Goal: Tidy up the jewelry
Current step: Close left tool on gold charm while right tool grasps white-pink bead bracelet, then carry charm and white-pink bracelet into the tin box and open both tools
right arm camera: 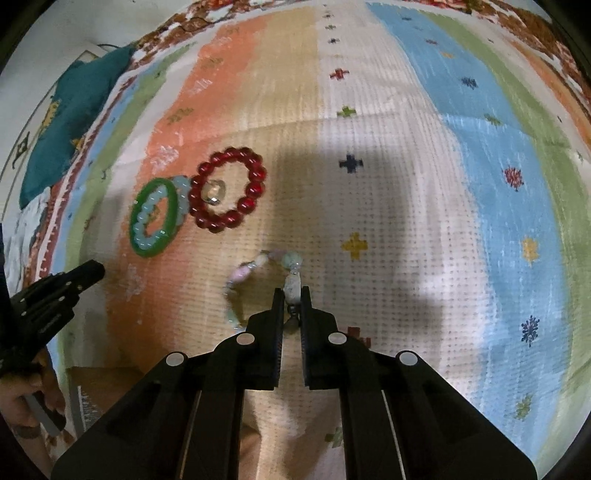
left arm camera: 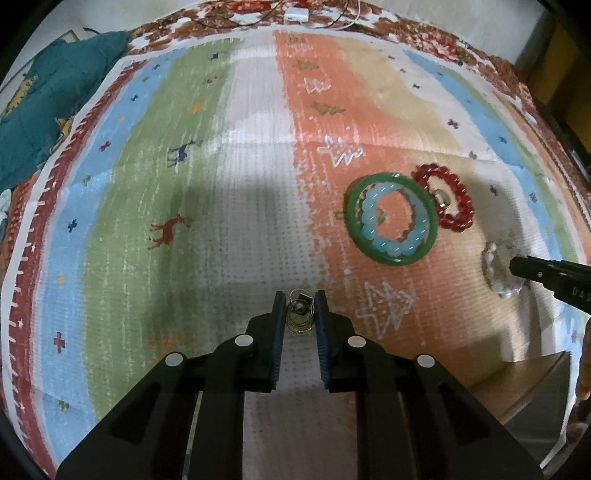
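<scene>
Both grippers are pointed steeply down at a striped rug (left arm camera: 258, 206) patterned with little deer, crosses and trees. The left gripper (left arm camera: 299, 308) has its blue-lined jaws drawn in close around a small tangle of gold chain (left arm camera: 300, 314) with a dark square charm, which lies on the white stripe; the pads sit right against the coil on both sides, so it looks pinched. The right gripper (right arm camera: 292, 297) is closed tight on one pale bead of a pastel bead bracelet (right arm camera: 258, 264), whose loop of pink, green and clear beads curls away to the left of the jaws on the rug.

Further up on the orange stripe lies a green bangle (left arm camera: 391, 218) with a light blue bead bracelet (left arm camera: 397, 218) nested inside it. Just beside it, touching or nearly so, is a red bead bracelet (right arm camera: 227, 188) with a small shiny ring (right arm camera: 214, 192) lying inside its circle. These three are well clear of both grippers and nothing lies between them and the jaws.

A teal cushion (left arm camera: 55, 99) sits at the far left edge of the rug, and a white plug with dark cables (left arm camera: 295, 14) lies on the floral border at the far end. At the near edge there is a brown box (right arm camera: 103, 384) partly behind the left gripper's body, and a hand (right arm camera: 22, 398) can be seen gripping that tool's handle. The shadows of the two tools fall across the white stripes
</scene>
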`<move>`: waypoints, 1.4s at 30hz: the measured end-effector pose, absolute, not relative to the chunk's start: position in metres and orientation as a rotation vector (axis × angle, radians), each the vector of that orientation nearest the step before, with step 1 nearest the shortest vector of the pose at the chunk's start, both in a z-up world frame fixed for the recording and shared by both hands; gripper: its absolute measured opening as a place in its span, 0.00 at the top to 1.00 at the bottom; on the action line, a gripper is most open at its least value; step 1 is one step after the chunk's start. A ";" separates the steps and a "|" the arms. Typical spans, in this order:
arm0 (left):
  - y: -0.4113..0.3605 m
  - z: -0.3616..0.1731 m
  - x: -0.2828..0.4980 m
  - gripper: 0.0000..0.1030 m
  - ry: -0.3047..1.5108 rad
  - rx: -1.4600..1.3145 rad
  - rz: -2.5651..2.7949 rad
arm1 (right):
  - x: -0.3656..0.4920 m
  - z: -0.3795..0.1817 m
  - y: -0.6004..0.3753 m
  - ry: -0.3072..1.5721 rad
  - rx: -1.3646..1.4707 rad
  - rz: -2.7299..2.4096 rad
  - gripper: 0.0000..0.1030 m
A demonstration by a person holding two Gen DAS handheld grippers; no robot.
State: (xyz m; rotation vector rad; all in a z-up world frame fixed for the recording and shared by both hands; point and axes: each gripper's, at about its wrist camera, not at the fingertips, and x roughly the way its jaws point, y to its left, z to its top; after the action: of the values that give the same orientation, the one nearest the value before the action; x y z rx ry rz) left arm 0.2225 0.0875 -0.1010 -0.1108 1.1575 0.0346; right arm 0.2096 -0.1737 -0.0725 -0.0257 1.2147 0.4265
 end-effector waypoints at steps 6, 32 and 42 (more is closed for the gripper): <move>0.080 -0.084 0.219 0.85 1.123 -0.116 0.005 | 0.206 -0.059 -0.169 1.176 -0.050 0.435 0.91; 0.063 -0.048 0.199 0.85 1.045 -0.113 -0.018 | 0.157 0.001 -0.145 0.981 -0.189 0.516 0.91; 0.043 -0.028 0.183 0.85 0.997 -0.104 -0.055 | 0.140 0.018 -0.146 0.929 -0.173 0.546 0.91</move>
State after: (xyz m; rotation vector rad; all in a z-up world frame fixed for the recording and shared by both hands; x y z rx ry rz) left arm 0.1829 0.0430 -0.0281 -0.1041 0.9968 -0.0553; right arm 0.1396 -0.1458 0.0180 -0.1726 0.9287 0.5463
